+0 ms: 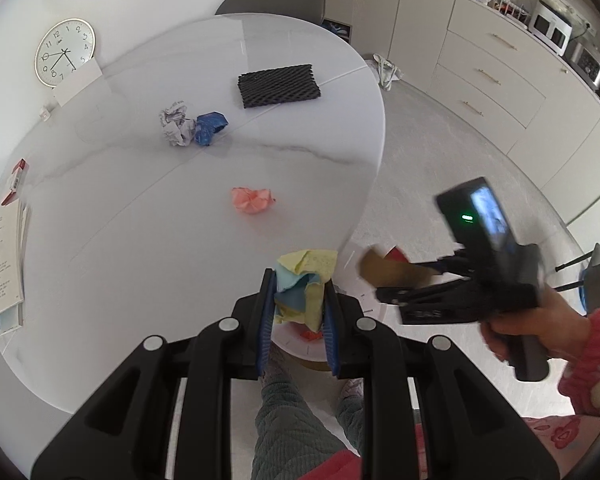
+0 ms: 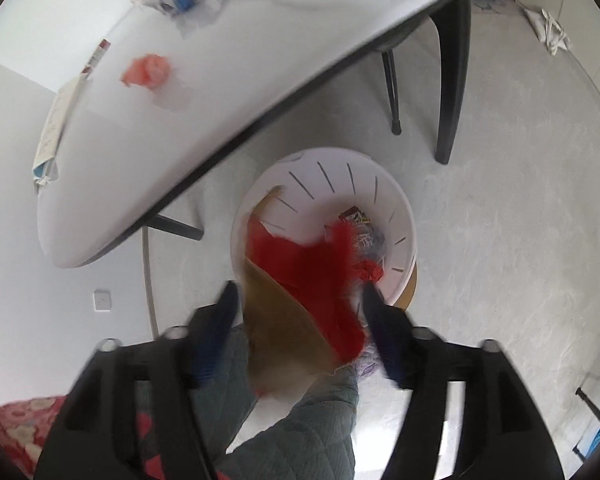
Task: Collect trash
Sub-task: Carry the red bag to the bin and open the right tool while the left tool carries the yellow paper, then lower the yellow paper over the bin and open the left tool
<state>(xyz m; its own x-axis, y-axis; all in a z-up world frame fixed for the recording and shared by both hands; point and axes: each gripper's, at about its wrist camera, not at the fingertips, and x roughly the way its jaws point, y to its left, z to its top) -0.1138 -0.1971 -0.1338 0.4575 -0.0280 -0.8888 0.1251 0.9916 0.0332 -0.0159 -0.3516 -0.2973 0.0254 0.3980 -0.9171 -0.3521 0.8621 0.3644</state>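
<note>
My left gripper (image 1: 298, 292) is shut on a crumpled yellow and blue paper wad (image 1: 304, 284) at the table's near edge. My right gripper (image 2: 298, 304) is over the white trash bin (image 2: 396, 200) on the floor; its jaws stand wide apart, with a blurred red and brown cardboard piece (image 2: 300, 280) between them. It also shows in the left wrist view (image 1: 392, 270), right of the table. On the white table (image 1: 120, 220) lie a pink wad (image 1: 251, 199), a white printed wad (image 1: 175, 123) and a blue wad (image 1: 210, 124).
A black foam mesh pad (image 1: 278, 85) lies at the table's far side. Papers (image 1: 4, 272) and a red box (image 1: 16, 180) sit at the left edge. A clock (image 1: 64, 52) leans on the wall. The bin holds wrappers (image 2: 360, 232). Table legs (image 2: 448, 80) stand beyond the bin.
</note>
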